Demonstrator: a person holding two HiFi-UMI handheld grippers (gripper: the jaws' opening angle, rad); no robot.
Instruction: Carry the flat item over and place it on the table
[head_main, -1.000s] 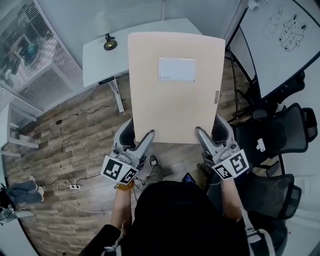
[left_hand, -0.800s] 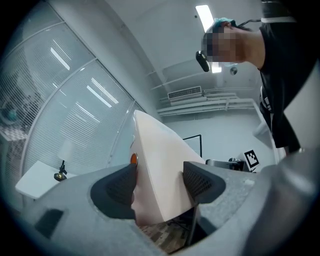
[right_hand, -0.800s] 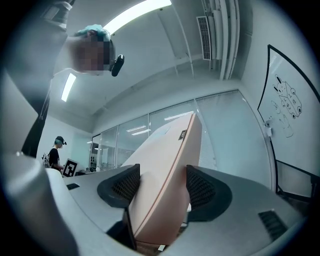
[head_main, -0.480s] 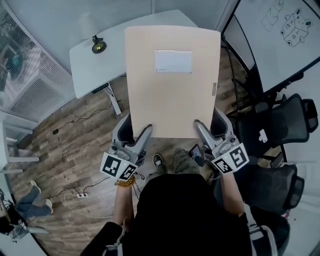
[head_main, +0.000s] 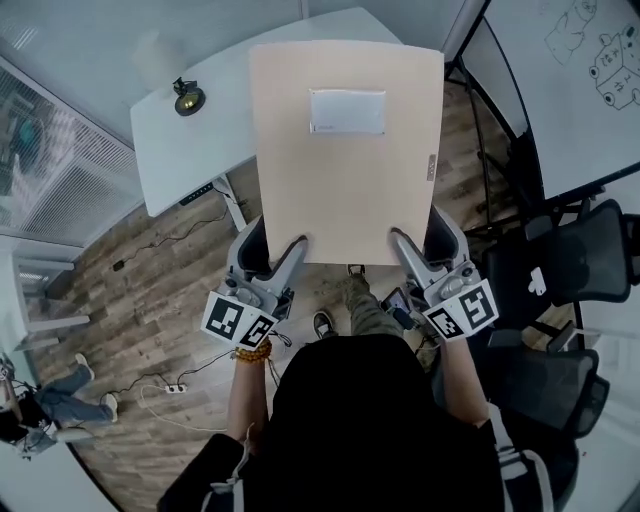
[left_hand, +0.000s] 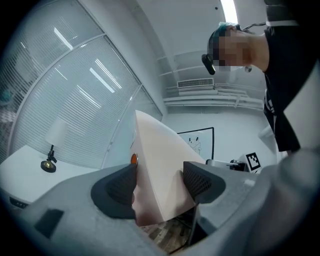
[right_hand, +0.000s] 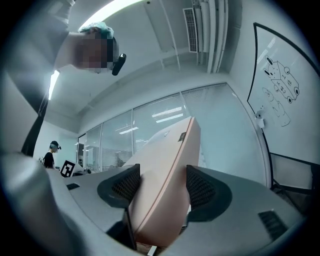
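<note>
Folder (head_main: 345, 150) gripped by left gripper (left_hand: 160, 182), right gripper (right_hand: 160, 187); lamp (head_main: 187, 97) on table (head_main: 205, 150).

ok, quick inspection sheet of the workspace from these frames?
Surface: white table, ahead of the person.
Job's things: flat beige rectangular panel with white label, held in the air, not yet on the table.
Clutter: small dark lamp on the table.
Grippers: left hand-held gripper and right hand-held gripper both shut on the panel's near edge.
Cables: white power strip with leads on the wooden floor.
Surroundings: whiteboard, black office chairs, another person at lower left.
</note>
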